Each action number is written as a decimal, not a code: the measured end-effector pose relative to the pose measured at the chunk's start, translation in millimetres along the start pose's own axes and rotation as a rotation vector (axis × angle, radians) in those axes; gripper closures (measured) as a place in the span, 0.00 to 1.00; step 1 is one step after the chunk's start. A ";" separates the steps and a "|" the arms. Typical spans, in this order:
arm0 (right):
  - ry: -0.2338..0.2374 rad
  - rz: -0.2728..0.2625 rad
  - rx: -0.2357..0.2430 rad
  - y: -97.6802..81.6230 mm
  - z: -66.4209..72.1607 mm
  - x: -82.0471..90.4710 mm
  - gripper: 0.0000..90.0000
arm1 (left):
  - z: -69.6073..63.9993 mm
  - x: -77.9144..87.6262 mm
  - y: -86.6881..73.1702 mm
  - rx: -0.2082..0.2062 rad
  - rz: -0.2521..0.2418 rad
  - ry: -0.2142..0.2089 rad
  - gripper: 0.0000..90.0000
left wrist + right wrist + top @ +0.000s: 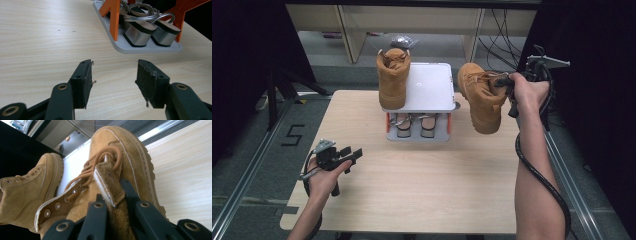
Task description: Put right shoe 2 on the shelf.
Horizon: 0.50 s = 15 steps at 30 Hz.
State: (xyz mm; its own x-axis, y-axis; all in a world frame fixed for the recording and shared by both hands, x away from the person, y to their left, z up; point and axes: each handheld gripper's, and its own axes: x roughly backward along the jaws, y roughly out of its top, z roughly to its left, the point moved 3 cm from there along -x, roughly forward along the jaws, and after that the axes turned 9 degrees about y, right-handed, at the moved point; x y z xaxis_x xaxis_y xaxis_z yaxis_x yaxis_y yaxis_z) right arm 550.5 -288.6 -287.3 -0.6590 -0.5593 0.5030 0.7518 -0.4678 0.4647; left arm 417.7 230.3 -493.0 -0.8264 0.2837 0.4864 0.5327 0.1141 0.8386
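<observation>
A tan suede boot (483, 96) hangs in the air to the right of a two-level shoe rack (432, 85). My right gripper (503, 80) is shut on its collar; in the right gripper view the jaws pinch the boot's tongue and collar (110, 187). A matching boot (392, 76) stands upright on the left of the rack's top shelf, also seen in the right gripper view (27, 187). My left gripper (353, 154) rests low over the table's front left, open with nothing between its pads (113, 82).
A pair of silver-heeled sandals (150, 30) sits on the rack's lower tray (130, 48) between orange posts. The wooden table (422, 185) spreads in front of the rack. Shelving and cables stand behind the table. A cable trails along the right forearm.
</observation>
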 end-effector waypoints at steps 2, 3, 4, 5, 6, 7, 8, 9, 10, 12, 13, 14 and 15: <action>0.001 0.002 0.002 0.5 0.8 -0.9 0.94 | 0.4 0.2 0.0 -0.001 0.000 0.000 0.50; 0.001 0.001 -0.001 1.2 2.0 -1.8 0.94 | 0.4 0.2 0.0 0.001 -0.001 0.000 0.50; 0.009 0.001 -0.006 1.3 3.0 -2.5 0.94 | 0.5 0.2 -0.1 0.001 0.000 0.001 0.50; -0.014 0.007 0.001 1.6 3.5 -2.7 0.94 | 0.5 0.2 -0.1 -0.001 -0.001 -0.001 0.50; -0.005 0.004 -0.002 1.9 4.1 -3.5 0.94 | 0.4 0.1 -0.3 0.001 -0.001 -0.001 0.50; 0.000 0.007 -0.008 2.1 5.2 -3.6 0.94 | 0.4 0.0 -0.3 0.000 -0.001 -0.001 0.50; 0.007 0.004 0.001 2.4 5.2 -4.3 0.94 | 0.5 0.0 -0.3 -0.001 0.000 0.000 0.50; 0.005 0.007 -0.003 2.4 5.8 -4.5 0.94 | 0.6 -0.1 -0.3 -0.001 0.000 0.000 0.50; 0.001 0.002 -0.001 2.7 6.0 -5.4 0.94 | 0.6 0.0 -0.2 -0.001 0.000 0.000 0.50; 0.000 -0.001 0.016 3.6 6.0 -5.8 0.94 | 0.5 0.1 -0.1 -0.002 -0.001 -0.001 0.50; 0.005 -0.001 0.010 3.7 6.5 -6.1 0.94 | 0.4 0.2 0.0 -0.002 0.000 -0.001 0.50; 0.004 -0.003 -0.004 4.0 7.9 -6.6 0.94 | 0.5 0.2 0.1 -0.003 0.000 -0.001 0.51; 0.004 -0.003 0.004 4.4 8.2 -6.6 0.94 | 0.5 0.1 0.1 -0.003 -0.002 -0.002 0.51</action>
State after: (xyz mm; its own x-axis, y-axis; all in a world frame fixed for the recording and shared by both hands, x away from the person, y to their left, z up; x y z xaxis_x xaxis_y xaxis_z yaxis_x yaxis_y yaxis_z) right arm 558.0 -281.4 -282.6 -0.6612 -0.5609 0.4983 0.7496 -0.4670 0.4690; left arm 417.7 230.8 -493.0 -0.8270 0.2852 0.4845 0.5308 0.1121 0.8400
